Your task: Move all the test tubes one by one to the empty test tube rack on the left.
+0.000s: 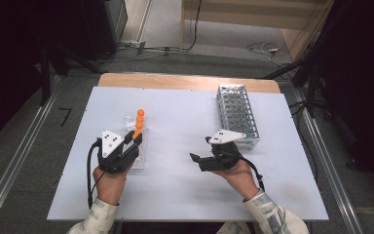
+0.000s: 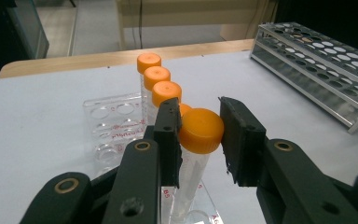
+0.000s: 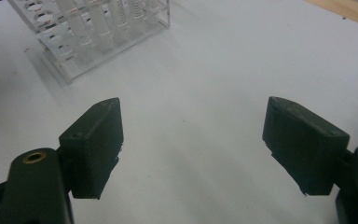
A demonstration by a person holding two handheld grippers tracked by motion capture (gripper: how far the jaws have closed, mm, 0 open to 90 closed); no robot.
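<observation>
we see the orange-capped tube (image 2: 199, 135) clamped at its cap between the jaws of the left claw (image 2: 199, 140), its clear body slanting down into the clear plastic rack (image 2: 109, 123). at twelve o'clock from it, three more capped tubes (image 2: 157, 77) stand in a row in that rack. the metal rack (image 1: 237, 114) sits at about two o'clock across the white worktop (image 1: 175, 190), well apart. the right claw (image 3: 193, 149) hovers over bare worktop at three o'clock, jaws spread wide with nothing between them.
</observation>
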